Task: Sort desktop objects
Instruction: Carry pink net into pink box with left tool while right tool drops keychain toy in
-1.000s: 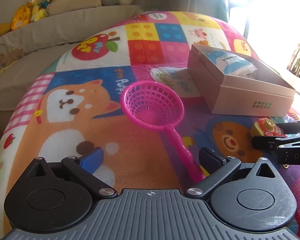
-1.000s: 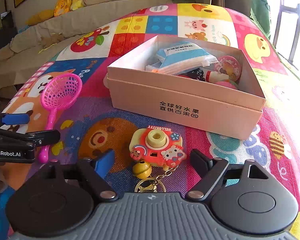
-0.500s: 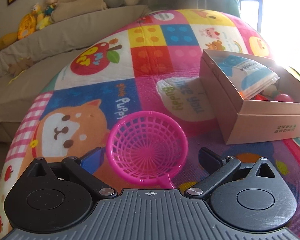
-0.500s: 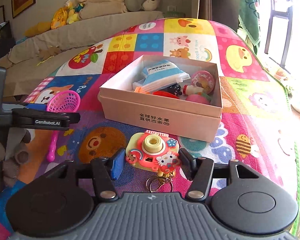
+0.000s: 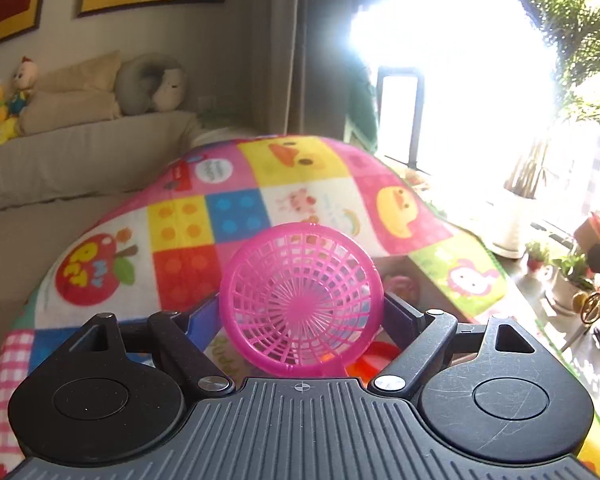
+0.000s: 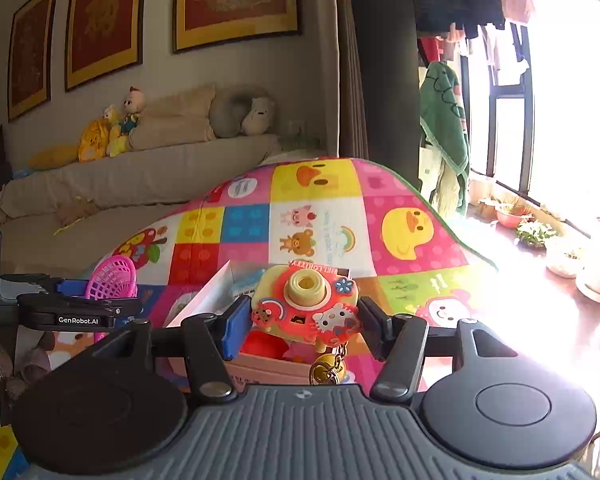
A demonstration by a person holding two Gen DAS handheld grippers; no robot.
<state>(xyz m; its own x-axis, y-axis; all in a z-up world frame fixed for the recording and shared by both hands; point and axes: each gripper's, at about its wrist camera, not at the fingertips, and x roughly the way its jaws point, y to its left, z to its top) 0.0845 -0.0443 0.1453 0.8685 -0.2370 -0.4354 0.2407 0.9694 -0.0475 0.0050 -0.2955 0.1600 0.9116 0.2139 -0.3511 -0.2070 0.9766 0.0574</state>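
A pink plastic strainer [image 5: 300,300] hangs clear of the play mat [image 5: 188,220], its mesh bowl facing me. My left gripper [image 5: 304,314] has its jaws closing on the bowl's sides and carries it. The same strainer [image 6: 114,278] and left gripper [image 6: 76,306] appear at the left of the right wrist view. My right gripper [image 6: 305,328] is shut on a red and yellow toy camera [image 6: 306,304] with a gold bell and keyring [image 6: 326,372] dangling below. The camera hangs above the open cardboard box [image 6: 212,298], which holds several small items.
The colourful mat [image 6: 316,184] covers the surface and drops away at its far and right edges. A beige sofa [image 6: 140,176] with plush toys runs behind it. Potted plants [image 6: 536,232] line the bright window sill on the right.
Both grippers rose and tilted up. The left one closed on the strainer's bowl and lifted it off the mat. The right one lifted the toy camera over the box.
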